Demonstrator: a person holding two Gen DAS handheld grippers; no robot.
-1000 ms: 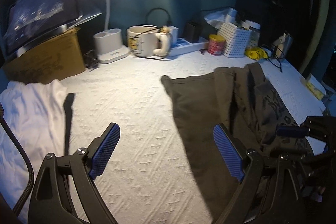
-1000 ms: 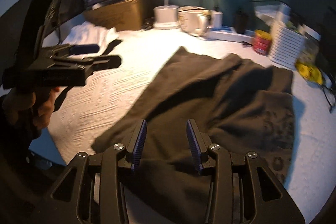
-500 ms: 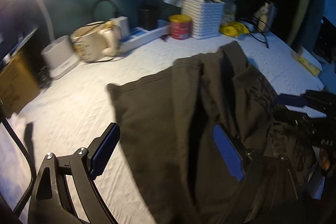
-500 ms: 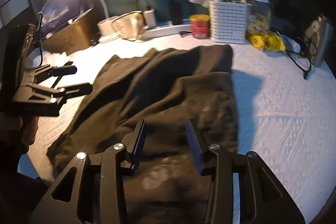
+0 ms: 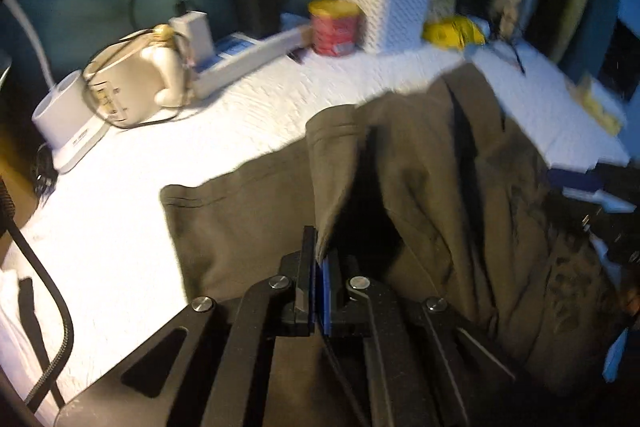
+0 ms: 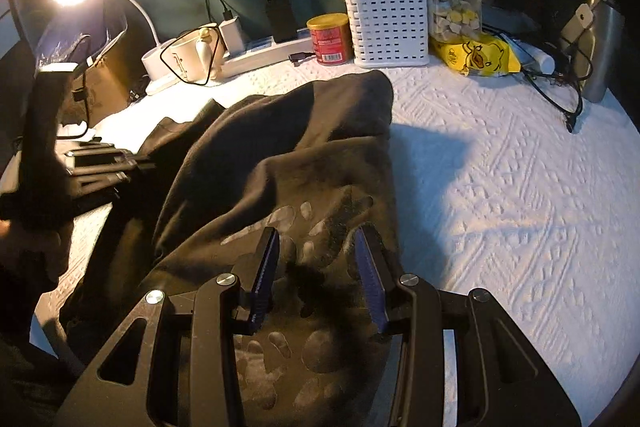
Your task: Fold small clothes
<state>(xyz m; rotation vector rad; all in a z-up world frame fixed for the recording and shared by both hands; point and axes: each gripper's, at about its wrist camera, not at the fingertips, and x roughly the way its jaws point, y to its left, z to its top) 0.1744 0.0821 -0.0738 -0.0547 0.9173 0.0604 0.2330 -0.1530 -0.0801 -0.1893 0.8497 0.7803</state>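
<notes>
your left gripper (image 5: 319, 259) is clamped on a hem of the soft, limp dark t-shirt (image 6: 304, 155) rumpled on the white table cover (image 6: 500, 187), so take its near printed edge between your right gripper's (image 6: 316, 259) parted jaws.

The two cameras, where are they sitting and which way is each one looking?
Left wrist: sits on the left claw, looks down its fingers at the dark shirt that it pinches; the right claw shows at the right edge.
Right wrist: sits on the right claw, looks down over the shirt's print; claw open; the left claw and a hand show.
Both show: shirt, white basket, red can, mug, white cover.
</notes>
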